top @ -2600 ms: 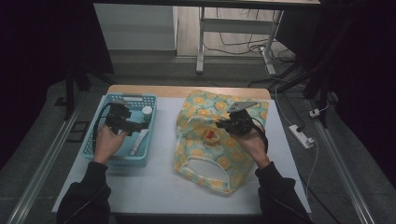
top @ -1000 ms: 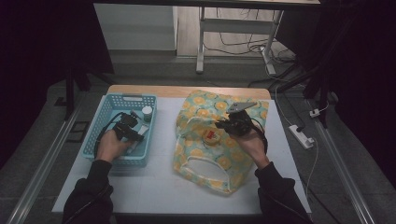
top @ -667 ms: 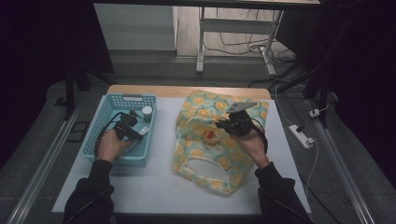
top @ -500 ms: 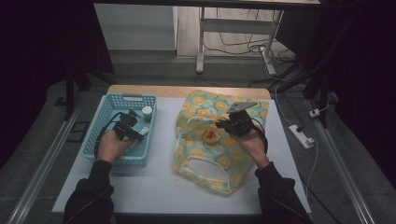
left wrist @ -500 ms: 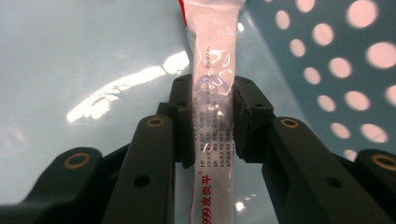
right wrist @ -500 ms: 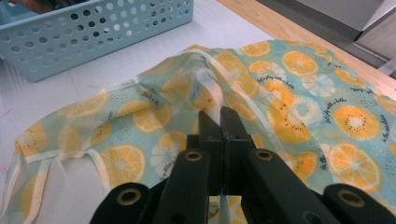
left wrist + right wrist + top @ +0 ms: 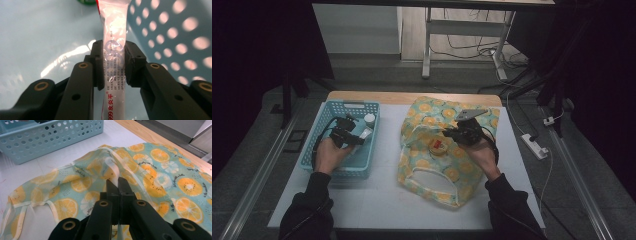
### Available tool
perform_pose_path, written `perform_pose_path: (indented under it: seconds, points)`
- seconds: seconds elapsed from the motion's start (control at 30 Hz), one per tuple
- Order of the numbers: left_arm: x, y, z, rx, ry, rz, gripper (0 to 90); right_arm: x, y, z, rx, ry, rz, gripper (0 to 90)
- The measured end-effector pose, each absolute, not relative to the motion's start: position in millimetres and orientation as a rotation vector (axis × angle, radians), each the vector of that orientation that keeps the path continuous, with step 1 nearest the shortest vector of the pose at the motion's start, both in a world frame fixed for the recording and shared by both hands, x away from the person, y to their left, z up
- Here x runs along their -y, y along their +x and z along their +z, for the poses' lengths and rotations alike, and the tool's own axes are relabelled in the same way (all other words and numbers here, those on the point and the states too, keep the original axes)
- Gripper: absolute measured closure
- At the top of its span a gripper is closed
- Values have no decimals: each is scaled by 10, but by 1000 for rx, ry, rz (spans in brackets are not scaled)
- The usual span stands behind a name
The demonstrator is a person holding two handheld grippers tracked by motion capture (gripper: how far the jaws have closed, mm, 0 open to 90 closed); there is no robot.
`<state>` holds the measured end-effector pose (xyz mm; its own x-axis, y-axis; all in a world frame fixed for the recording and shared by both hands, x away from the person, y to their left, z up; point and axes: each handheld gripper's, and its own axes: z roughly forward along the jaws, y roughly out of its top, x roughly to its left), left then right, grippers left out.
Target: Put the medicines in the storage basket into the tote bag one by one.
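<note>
Job: we are moving small things from the blue basket (image 7: 323,165) into the fruit-print bag (image 7: 432,172), as far as we can judge.
Left gripper (image 7: 113,65): its jaws have just been closing, and now they squeeze a long white packet (image 7: 114,32) between them.
Packet place: it is low in the basket, close to the wall with the round holes. We have not lifted it out yet.
Right gripper (image 7: 118,185): its jaws are pinched tight on the thin edge of the bag and hold it up like a little tent.
Bag place: it lies flat on the white table (image 7: 377,197), just beside the basket.
Done, we think: a small round thing with a red spot (image 7: 438,147) shows at the bag; we cannot tell whether it is inside.
Left to do: carry the packet over and drop it in. A little white bottle (image 7: 369,119) waits in the basket too.
</note>
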<state>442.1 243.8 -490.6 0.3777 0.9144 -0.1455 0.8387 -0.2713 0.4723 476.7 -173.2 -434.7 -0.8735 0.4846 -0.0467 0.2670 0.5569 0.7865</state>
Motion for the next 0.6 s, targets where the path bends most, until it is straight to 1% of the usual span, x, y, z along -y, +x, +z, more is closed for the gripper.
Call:
perform_pose_path:
  seconds: [0.27, 0.6]
  points:
    - [-2488, 4363, -4679, -1448, 2088, 269, 714, 1736, 4761, -4334, -2532, 625, 1224, 895]
    - [-2401, 4276, -4432, -1378, 2074, 259, 714, 1745, 4749, -4298, -2520, 620, 1242, 895]
